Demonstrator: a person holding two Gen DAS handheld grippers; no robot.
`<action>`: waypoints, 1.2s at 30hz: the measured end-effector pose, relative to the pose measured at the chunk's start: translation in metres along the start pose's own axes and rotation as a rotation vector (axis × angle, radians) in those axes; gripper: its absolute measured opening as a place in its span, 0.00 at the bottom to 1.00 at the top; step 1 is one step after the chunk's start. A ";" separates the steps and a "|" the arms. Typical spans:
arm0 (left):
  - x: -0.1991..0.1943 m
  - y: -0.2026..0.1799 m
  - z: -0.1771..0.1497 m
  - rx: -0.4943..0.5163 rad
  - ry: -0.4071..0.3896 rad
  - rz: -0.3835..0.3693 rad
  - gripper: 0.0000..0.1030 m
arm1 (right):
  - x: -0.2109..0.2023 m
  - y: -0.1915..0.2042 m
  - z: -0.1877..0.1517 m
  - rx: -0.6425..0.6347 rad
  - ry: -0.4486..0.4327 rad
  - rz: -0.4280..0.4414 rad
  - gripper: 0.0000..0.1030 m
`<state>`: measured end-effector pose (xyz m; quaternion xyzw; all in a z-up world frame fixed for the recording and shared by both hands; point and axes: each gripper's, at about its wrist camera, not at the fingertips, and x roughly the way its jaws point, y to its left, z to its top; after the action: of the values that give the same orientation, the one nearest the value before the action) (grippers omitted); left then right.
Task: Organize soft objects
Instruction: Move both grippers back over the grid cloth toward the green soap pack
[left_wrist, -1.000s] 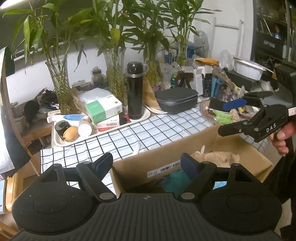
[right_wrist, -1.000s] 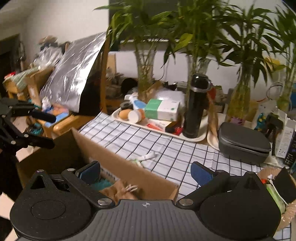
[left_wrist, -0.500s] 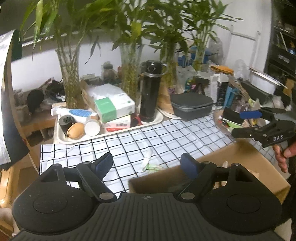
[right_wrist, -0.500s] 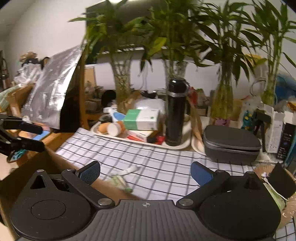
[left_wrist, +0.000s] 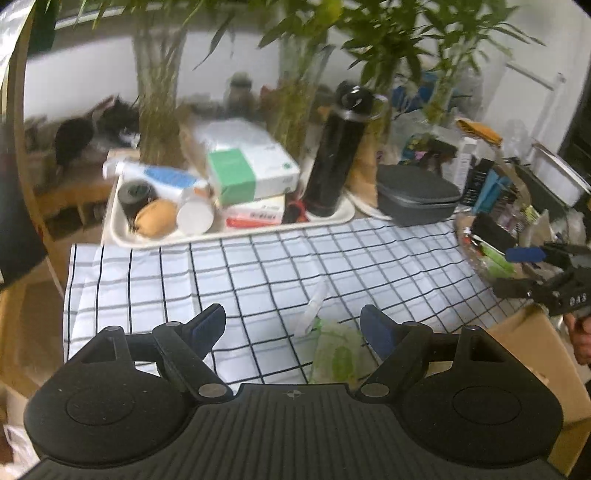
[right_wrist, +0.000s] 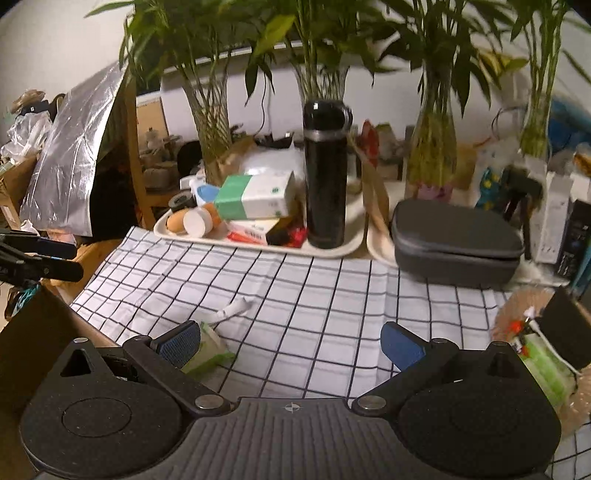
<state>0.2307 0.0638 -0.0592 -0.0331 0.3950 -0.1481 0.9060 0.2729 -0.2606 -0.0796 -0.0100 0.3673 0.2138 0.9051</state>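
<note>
Green-white packet (left_wrist: 334, 350), seemingly plastic, lies between left gripper's (left_wrist: 293, 326) spread, empty fingers.

Under the fingers lies a matt white black-checked cloth (left_wrist: 258, 273); ahead, a glossy black cylindrical flask (right_wrist: 325, 177); left of them, crinkled shiny silver foil (right_wrist: 70, 158).

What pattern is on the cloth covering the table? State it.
White cloth with a black grid of checks; clearest in the right wrist view.

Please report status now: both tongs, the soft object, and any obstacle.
Left tongs open, empty. Right tongs open, empty. Green-white soft pack lies on checked cloth, untouched. Cardboard box beside it; nothing blocking.
</note>
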 end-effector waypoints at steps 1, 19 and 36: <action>0.003 0.003 0.001 -0.012 0.012 -0.002 0.78 | 0.004 -0.002 0.000 0.006 0.019 0.007 1.00; 0.055 0.025 0.017 -0.012 0.206 -0.028 0.78 | 0.067 -0.015 0.011 0.021 0.211 0.134 1.00; 0.078 0.034 0.018 0.067 0.231 -0.066 0.78 | 0.120 -0.006 0.027 -0.132 0.262 0.218 1.00</action>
<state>0.3025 0.0722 -0.1076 0.0015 0.4901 -0.1938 0.8498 0.3698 -0.2157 -0.1407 -0.0572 0.4660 0.3313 0.8184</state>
